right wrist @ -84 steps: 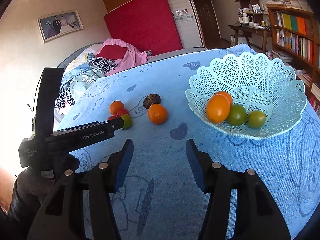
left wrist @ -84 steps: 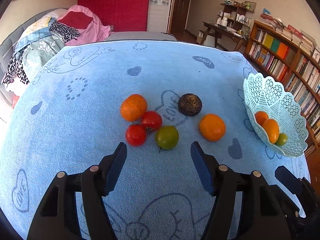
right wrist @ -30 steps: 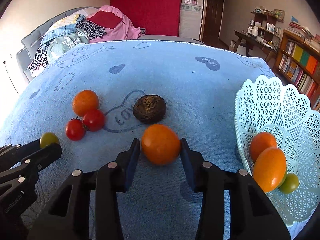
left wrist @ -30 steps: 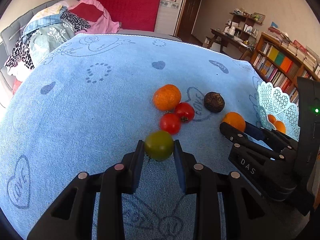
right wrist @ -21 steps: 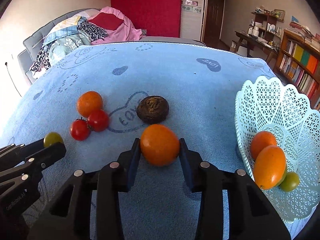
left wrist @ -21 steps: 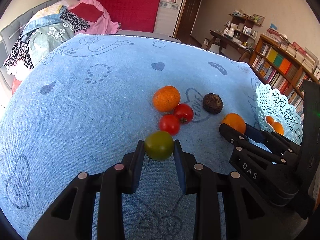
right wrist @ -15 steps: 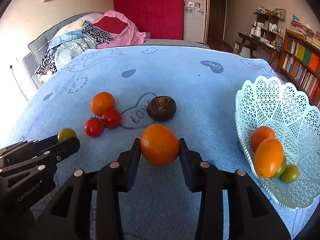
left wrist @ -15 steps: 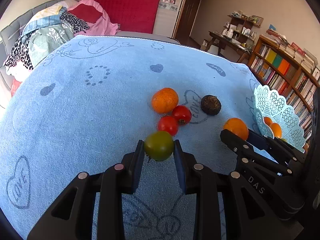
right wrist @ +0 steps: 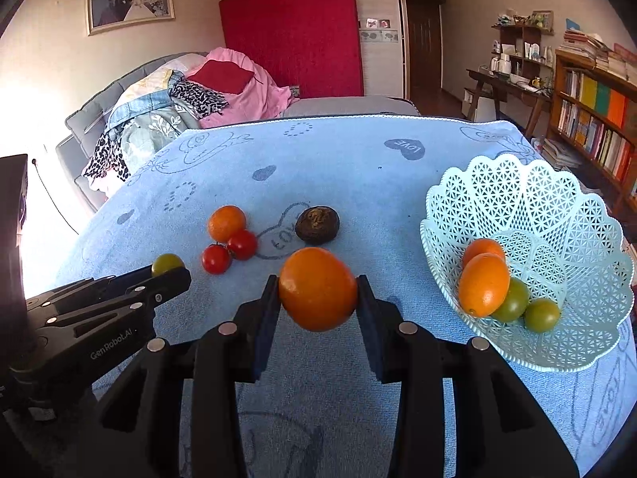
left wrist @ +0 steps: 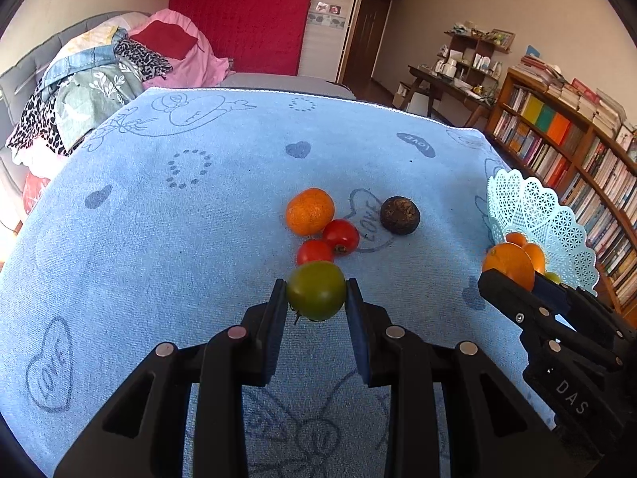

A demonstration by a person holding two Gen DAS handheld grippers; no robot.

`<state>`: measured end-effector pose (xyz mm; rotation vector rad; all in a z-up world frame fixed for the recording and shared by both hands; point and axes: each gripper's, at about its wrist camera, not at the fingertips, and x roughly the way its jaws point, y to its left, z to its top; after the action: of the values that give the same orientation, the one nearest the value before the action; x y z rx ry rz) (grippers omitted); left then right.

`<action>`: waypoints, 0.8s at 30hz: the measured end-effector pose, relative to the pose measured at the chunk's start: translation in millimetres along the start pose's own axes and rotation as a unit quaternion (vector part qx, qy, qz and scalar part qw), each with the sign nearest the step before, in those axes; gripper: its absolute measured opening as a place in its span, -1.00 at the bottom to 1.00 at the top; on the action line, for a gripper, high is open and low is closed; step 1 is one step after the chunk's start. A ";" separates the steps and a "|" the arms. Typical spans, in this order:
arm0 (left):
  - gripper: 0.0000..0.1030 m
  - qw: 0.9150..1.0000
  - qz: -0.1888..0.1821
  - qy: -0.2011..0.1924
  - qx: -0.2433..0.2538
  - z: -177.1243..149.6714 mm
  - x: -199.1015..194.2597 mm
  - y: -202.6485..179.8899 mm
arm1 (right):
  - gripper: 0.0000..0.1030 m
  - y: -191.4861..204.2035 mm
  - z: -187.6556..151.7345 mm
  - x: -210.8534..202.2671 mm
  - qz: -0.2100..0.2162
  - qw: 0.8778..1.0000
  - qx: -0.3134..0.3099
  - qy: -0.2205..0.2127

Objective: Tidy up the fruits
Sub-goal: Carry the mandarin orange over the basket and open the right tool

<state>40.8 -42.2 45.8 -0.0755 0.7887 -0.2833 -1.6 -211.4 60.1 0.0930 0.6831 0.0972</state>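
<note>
Both tongs are clamped on fruit: our left gripper (left wrist: 316, 296) pinches a green tomato (left wrist: 316, 296) between its two black fingers at the lower middle of the left wrist view, and our right gripper (right wrist: 317, 290) squeezes an orange (right wrist: 317, 289) at the centre of the right wrist view. We see that same orange again at the right edge of the left wrist view, in front of the basket. We find the pale lattice basket (right wrist: 557, 215) at the right of the right wrist view, standing on the blue towel (right wrist: 358, 167); inside it lie two orange fruits (right wrist: 483, 285), one partly behind the other, and two green tomatoes (right wrist: 541, 314) low in the bowl. Left of centre in that view we see a mandarin (right wrist: 227, 223) touching one of two red tomatoes (right wrist: 216, 259), which also touch each other. Just right of them, on the printed heart outline, sits a dark brown wrinkled fruit (right wrist: 317, 224). In the upper left of the frame clothes (right wrist: 167, 115) are piled on a grey sofa, and a bookshelf (right wrist: 597, 119) fills the right edge.
</note>
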 end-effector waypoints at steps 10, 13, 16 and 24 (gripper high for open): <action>-0.42 1.000 -0.004 -0.010 0.028 5.0 -12.8 -29.7 | -0.24 -46.1 -3.8 -40.3 -0.028 0.998 0.045 -0.036; -0.42 0.999 -0.006 -0.012 0.040 6.7 -14.5 -41.6 | -0.24 -67.1 -5.3 -49.9 -0.045 0.996 0.063 -0.047; -0.42 0.999 -0.009 -0.013 0.051 8.1 -15.5 -52.1 | -0.24 -88.9 -6.9 -58.0 -0.063 0.993 0.082 -0.054; -0.42 0.997 -0.012 -0.012 0.072 12.6 -13.5 -77.9 | -0.24 -139.4 -14.1 -69.3 -0.102 0.986 0.117 -0.067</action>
<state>23.3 -113.7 77.4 0.0474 0.7426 -0.3616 -55.7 -357.1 76.1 0.2521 0.5647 -0.1853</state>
